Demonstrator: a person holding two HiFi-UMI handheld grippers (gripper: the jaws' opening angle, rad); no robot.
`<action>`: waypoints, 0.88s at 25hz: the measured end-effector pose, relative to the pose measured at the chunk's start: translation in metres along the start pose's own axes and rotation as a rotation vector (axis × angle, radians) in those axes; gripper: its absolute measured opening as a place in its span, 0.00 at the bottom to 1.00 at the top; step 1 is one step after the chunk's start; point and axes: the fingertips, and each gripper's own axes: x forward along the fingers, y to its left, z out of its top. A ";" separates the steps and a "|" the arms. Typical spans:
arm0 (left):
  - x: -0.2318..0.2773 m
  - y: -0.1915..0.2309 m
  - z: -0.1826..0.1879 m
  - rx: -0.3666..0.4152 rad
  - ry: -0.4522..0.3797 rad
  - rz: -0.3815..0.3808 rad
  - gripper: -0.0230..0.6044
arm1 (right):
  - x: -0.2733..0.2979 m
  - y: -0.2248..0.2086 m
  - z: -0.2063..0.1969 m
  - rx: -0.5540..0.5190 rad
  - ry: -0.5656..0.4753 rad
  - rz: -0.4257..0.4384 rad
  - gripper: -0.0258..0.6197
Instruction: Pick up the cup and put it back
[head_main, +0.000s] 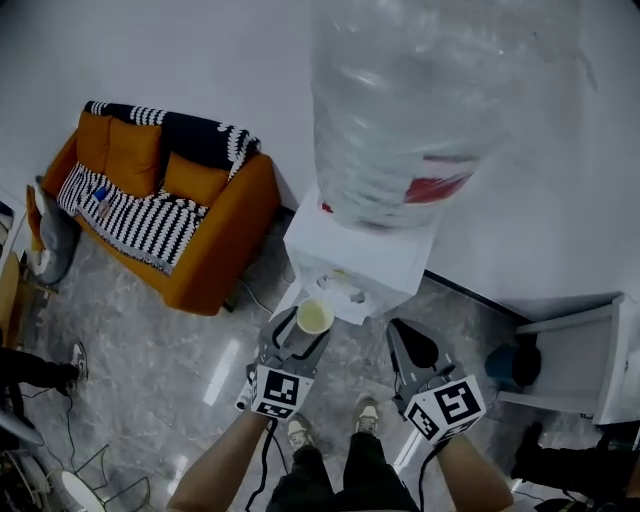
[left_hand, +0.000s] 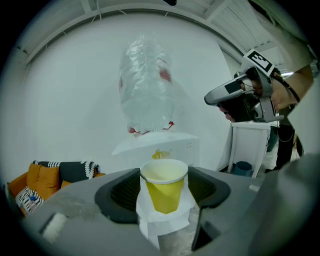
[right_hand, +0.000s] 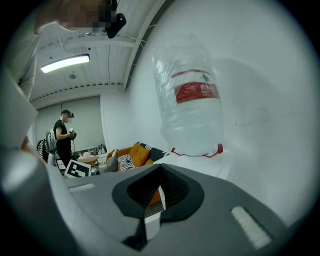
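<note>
Nearest me, the left gripper (head_main: 308, 338) clamps a yellow paper cup (left_hand: 165, 195) upright between its two pads, rim uppermost. To its right, the right gripper (right_hand: 159, 186) has its jaws drawn together with nothing between them. Just ahead of both grippers stands a white water dispenser (head_main: 365, 250), with an inverted clear bottle (head_main: 420, 100) bearing a red label on top. Farther off, to the left of the left gripper, I see an orange sofa (head_main: 200, 230) draped with a black-and-white throw. To the right of the right gripper stands a white side table (head_main: 585, 350), with a blue bin (head_main: 510, 365) under it.
</note>
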 end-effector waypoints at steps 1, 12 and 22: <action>0.008 -0.003 -0.010 -0.010 0.008 0.000 0.53 | 0.005 -0.003 -0.009 0.001 0.009 0.002 0.04; 0.102 -0.026 -0.142 -0.064 0.072 -0.021 0.53 | 0.040 -0.032 -0.113 0.000 0.073 0.003 0.04; 0.166 -0.057 -0.214 -0.064 0.061 -0.044 0.53 | 0.052 -0.060 -0.188 0.009 0.102 0.008 0.04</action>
